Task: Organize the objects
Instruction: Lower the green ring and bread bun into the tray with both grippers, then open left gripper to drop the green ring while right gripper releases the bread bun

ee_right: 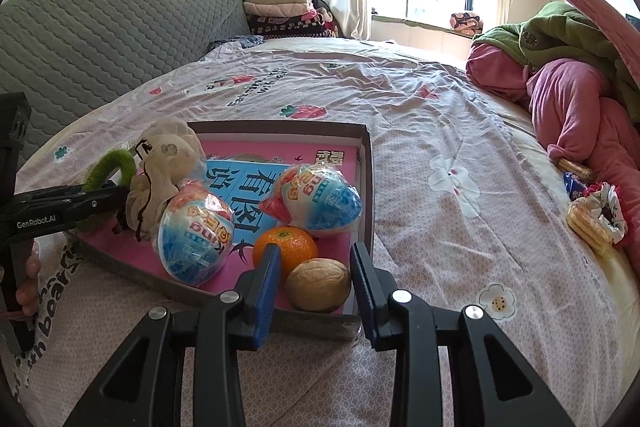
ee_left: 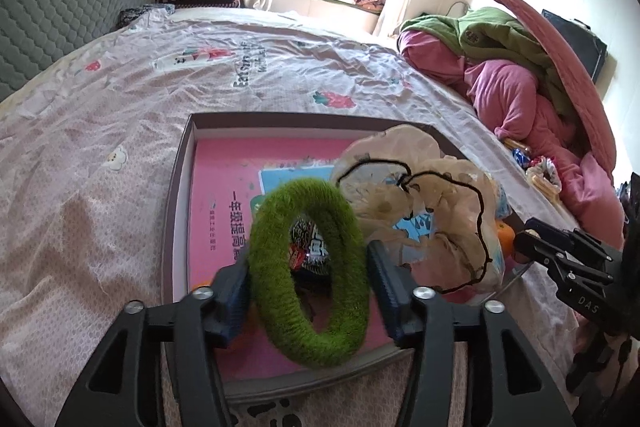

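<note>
A shallow grey box with a pink book inside lies on the bed; it also shows in the right wrist view. My left gripper is shut on a fuzzy green hair ring and holds it over the box. A beige scrunchie lies beside it in the box. The right wrist view shows two wrapped toy eggs, an orange and a walnut in the box. My right gripper is open around the walnut, apart from it.
The bed has a pink printed sheet. Pink and green bedding is piled on the right. Wafer packets and a patterned scrunchie lie at the right edge. A grey headboard stands on the left.
</note>
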A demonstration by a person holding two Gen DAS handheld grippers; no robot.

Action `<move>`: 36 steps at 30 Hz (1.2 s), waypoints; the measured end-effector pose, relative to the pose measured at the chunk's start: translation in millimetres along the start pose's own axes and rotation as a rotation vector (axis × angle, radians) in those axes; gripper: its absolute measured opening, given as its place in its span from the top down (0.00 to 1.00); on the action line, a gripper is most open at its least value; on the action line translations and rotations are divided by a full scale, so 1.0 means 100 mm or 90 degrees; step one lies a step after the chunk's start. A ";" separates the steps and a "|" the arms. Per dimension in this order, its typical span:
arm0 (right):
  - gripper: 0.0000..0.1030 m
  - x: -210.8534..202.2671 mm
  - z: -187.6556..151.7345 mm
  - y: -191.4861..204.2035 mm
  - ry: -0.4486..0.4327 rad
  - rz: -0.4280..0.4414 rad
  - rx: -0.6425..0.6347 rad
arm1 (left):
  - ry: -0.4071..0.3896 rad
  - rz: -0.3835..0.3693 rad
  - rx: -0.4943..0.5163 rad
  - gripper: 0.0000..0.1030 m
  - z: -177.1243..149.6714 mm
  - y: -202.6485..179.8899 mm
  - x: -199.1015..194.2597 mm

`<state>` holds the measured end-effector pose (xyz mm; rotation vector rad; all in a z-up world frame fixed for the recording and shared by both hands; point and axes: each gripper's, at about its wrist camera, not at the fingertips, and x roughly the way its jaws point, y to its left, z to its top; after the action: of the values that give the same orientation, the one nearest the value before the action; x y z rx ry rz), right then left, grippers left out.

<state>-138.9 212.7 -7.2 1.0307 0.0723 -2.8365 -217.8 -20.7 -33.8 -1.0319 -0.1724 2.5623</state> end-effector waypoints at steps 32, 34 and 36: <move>0.61 -0.08 0.03 0.01 -0.018 0.016 0.011 | -0.049 0.028 0.016 0.25 0.07 -0.12 -0.27; 0.61 -0.08 0.03 0.01 -0.019 0.015 0.010 | -0.048 0.028 0.016 0.25 0.07 -0.12 -0.28; 0.60 -0.08 0.03 0.02 -0.017 0.016 0.010 | -0.047 0.029 0.017 0.25 0.07 -0.13 -0.28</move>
<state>-134.3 211.6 0.1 0.9884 0.0337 -2.8324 -200.3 -18.9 -7.2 -0.9427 -0.1342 2.6384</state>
